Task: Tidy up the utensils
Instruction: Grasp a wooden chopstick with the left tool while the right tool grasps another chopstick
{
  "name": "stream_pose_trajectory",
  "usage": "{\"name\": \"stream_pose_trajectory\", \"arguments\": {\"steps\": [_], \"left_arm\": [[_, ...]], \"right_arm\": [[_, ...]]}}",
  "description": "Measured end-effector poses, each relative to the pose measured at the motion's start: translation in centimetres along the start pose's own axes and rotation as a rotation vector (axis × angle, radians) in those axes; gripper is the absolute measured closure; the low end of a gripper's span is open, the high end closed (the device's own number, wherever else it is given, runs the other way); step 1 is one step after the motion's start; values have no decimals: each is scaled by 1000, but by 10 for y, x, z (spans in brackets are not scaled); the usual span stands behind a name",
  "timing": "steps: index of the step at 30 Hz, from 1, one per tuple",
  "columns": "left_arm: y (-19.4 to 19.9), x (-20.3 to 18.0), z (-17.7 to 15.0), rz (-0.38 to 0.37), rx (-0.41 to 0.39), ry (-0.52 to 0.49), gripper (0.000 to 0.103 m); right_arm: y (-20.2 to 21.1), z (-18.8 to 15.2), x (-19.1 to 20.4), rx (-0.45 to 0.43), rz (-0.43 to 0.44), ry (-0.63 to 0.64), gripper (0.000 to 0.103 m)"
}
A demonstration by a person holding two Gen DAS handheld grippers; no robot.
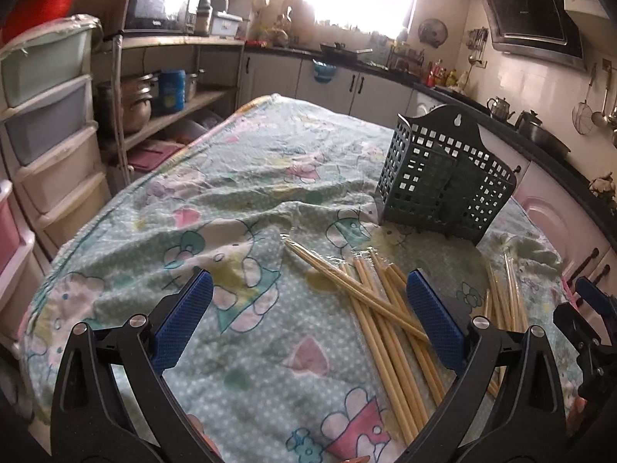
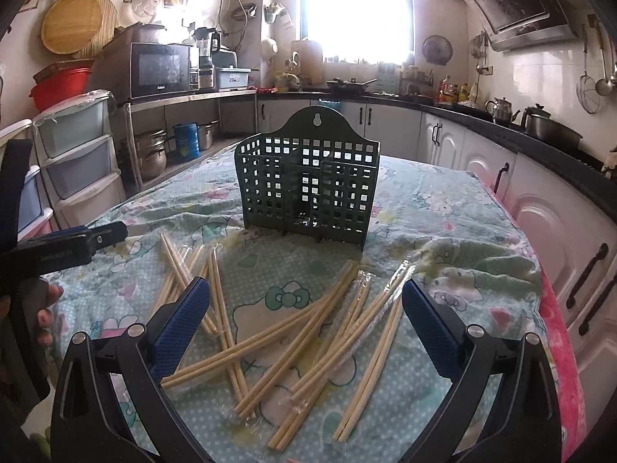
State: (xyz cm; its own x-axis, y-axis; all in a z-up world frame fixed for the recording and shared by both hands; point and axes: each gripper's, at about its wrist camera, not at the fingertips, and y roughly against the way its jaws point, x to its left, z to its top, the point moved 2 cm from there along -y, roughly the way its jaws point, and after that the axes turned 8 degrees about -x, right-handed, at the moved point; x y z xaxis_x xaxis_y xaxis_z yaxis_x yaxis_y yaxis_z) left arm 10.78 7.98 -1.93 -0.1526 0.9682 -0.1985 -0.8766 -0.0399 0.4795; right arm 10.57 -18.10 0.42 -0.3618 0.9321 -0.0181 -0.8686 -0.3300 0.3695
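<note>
At the far left stands a stack of plastic drawers point(image 2: 75, 154), and beside it a metal rack with a microwave point(image 2: 161, 69) on top and steel pots point(image 1: 139, 100) on its lower shelf. The surface in front is covered by a pale green cartoon-print cloth point(image 1: 231, 200), rumpled into folds near its middle.

The left gripper point(image 1: 308, 320) hovers over the near left part of the cloth, its jaws spread wide with nothing between the blue pads; bare cloth lies under it, and only its right finger point(image 1: 434, 320) overlaps the nearest chopsticks. In the right wrist view this gripper shows at the left edge as a dark arm, with a person's fingertips point(image 2: 48, 308) just below it.

The chopsticks point(image 2: 293, 347) lie loose on the cloth in two crossed heaps (several in clear plastic sleeves): one heap left of centre, one right, both just in front of the holder. The right gripper point(image 2: 306, 320) hangs above them, jaws wide apart and gripping nothing, the sticks fanning out between and beneath its fingers.

Behind the heaps the dark green perforated utensil holder point(image 2: 308, 189) stands upright on the cloth, its arched back plate away from the grippers; no chopstick shows inside it. To the right run white cabinets point(image 2: 540, 208) under a dark counter with kettles point(image 2: 501, 110), and a range hood point(image 2: 516, 4) hangs above.
</note>
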Motion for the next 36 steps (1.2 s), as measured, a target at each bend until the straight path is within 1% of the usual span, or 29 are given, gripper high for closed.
{"name": "stream_pose_trajectory", "arguments": {"steps": [4, 6, 8, 11, 14, 17, 18, 19, 20, 23, 26, 28, 29, 32, 34, 35, 36], "left_arm": [[-15, -3, 5, -18, 30, 11, 11], [-22, -6, 6, -48, 48, 13, 11], [-29, -8, 7, -56, 66, 21, 11], [-45, -7, 5, -71, 127, 55, 17], [-58, -3, 2, -88, 171, 93, 22], [-66, 0, -1, -97, 207, 118, 29], [-70, 2, -3, -105, 225, 136, 33], [-73, 2, -4, -117, 241, 148, 35], [-75, 3, -4, -126, 252, 158, 35], [-81, 3, -4, -123, 266, 166, 37], [-86, 3, -3, -116, 277, 176, 41], [-88, 4, -1, -113, 280, 186, 45], [-90, 5, 0, -112, 282, 190, 46], [-94, 7, 2, -101, 285, 199, 54], [-96, 8, 3, -97, 287, 200, 58], [-97, 9, 3, -92, 287, 202, 60], [-98, 10, 4, -86, 284, 207, 63]], "right_arm": [[-14, 5, -10, 33, 18, -37, 6], [-24, 7, -17, 60, 16, -54, 6], [-34, 9, -22, 84, 17, -63, 6], [-50, 11, -29, 112, 10, -56, 6], [-65, 12, -34, 148, 10, -43, 6], [-80, 13, -40, 187, 16, -49, 10], [-87, 13, -42, 202, 15, -40, 15], [-92, 13, -43, 216, 13, -33, 18], [-97, 13, -44, 228, 18, -27, 18], [-112, 11, -43, 270, 32, -14, 24], [-128, 7, -43, 313, 46, -10, 31], [-136, 6, -43, 337, 52, -12, 39], [-141, 4, -42, 349, 57, -10, 41], [-151, 1, -42, 374, 59, 1, 52], [-157, -3, -43, 393, 61, -3, 67], [-159, -5, -44, 399, 57, -9, 70], [-161, -6, -46, 399, 56, -15, 78]]}}
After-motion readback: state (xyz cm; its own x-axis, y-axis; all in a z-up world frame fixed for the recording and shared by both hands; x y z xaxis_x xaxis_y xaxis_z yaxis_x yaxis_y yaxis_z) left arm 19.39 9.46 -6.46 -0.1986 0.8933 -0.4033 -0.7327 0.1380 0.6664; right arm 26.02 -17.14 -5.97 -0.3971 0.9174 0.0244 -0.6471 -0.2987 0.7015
